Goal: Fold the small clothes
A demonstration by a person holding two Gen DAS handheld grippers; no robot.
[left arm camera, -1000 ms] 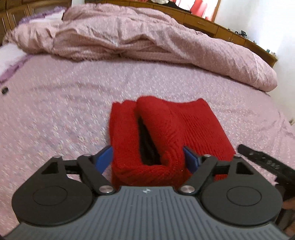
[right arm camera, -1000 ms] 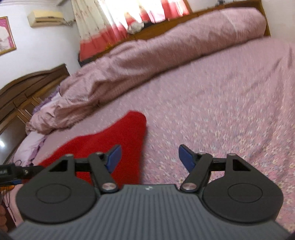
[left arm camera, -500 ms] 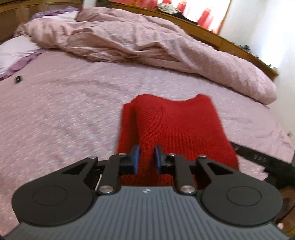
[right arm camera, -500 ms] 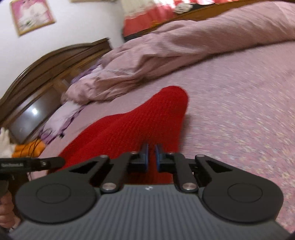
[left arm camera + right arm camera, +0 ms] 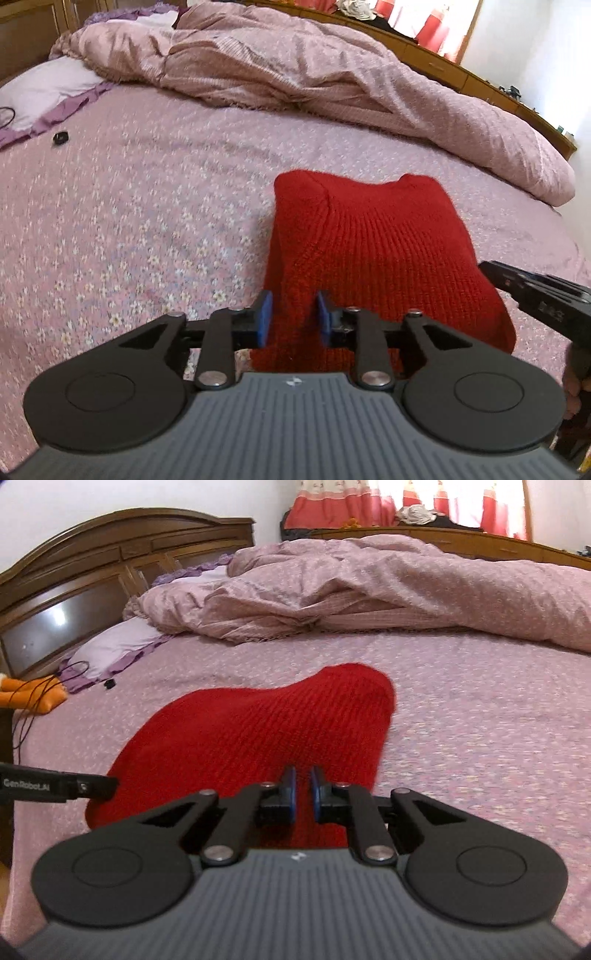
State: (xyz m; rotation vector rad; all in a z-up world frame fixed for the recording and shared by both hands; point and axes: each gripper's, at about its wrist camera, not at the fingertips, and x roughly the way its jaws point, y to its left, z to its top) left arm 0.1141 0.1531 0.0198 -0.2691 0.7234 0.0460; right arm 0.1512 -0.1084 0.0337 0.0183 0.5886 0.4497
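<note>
A red knitted garment (image 5: pixel 376 251) lies partly folded on the pink flowered bedsheet (image 5: pixel 140 206). My left gripper (image 5: pixel 291 319) is shut on its near left edge, with red knit between the blue pads and the jaws a little apart around the thick fabric. In the right wrist view the same red garment (image 5: pixel 258 731) stretches away from my right gripper (image 5: pixel 300 794), which is shut on its near right edge. Each gripper's tip shows at the side of the other's view.
A crumpled pink duvet (image 5: pixel 332 74) lies across the far side of the bed. A purple pillow (image 5: pixel 118 646) and a dark wooden headboard (image 5: pixel 92 572) are at the left. A small black object (image 5: pixel 61 137) lies on the sheet. Orange items and a cable (image 5: pixel 33 698) sit at the bed's left edge.
Both grippers went from open to shut on the garment's near edge. The raised fold has flattened, and both views have turned left towards the headboard. The left jaws have widened slightly.
</note>
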